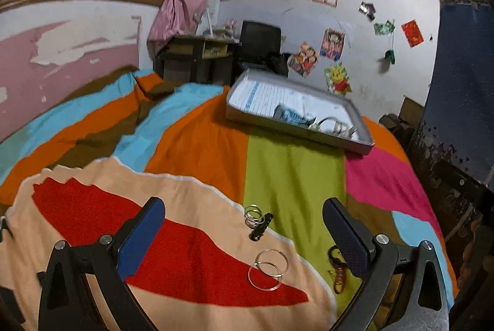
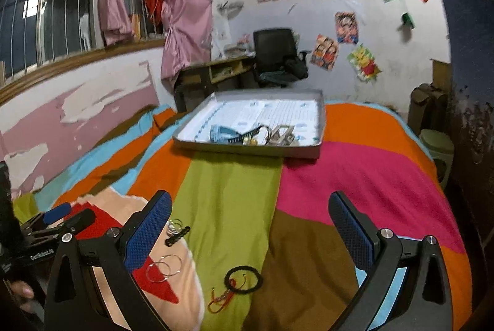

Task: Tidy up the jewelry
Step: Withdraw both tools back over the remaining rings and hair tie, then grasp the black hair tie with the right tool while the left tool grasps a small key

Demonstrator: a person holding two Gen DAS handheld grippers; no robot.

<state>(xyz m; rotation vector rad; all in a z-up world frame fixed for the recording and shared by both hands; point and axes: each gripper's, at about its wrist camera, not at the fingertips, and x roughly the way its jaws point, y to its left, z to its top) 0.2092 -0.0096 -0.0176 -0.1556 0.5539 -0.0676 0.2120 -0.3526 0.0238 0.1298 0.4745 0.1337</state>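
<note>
Jewelry lies scattered on a bed covered by a colour-block bedspread (image 1: pixel 290 170) in orange, green, pink, blue and brown. In the left wrist view, the left gripper (image 1: pixel 244 223) stands wide open with nothing between its blue-padded fingers (image 1: pixel 140 235). Centred low in that frame, a pair of thin silver hoops (image 1: pixel 268 269) overlap each other on a red and peach patch. Just above them sit a small cluster of silver rings (image 1: pixel 253 215) and a short black clasp-like piece (image 1: pixel 261 227), touching or nearly so. At the lower right, partly behind the right-hand finger, lies a black cord loop with red and gold threads (image 1: pixel 338 272).

In the right wrist view, the right gripper (image 2: pixel 250 217) is likewise spread wide and empty. The black cord loop (image 2: pixel 244 280) rests on the green stripe at the lower centre, the silver hoops (image 2: pixel 163 267) at its left, the rings (image 2: pixel 175 225) and black piece (image 2: pixel 177 235) above those. The left gripper shows at the left edge of this frame.

A shallow grey cardboard tray (image 2: pixel 247 149), lined with printed paper, sits farther up the bed at mid-frame. Several pieces already lie in its near edge: something blue (image 2: pixel 222 133) and some silvery metal items (image 2: pixel 279 136), too blurred to name. A black chair (image 2: pixel 276 53) and a desk (image 2: pixel 213 68) stand against the wall behind.
</note>
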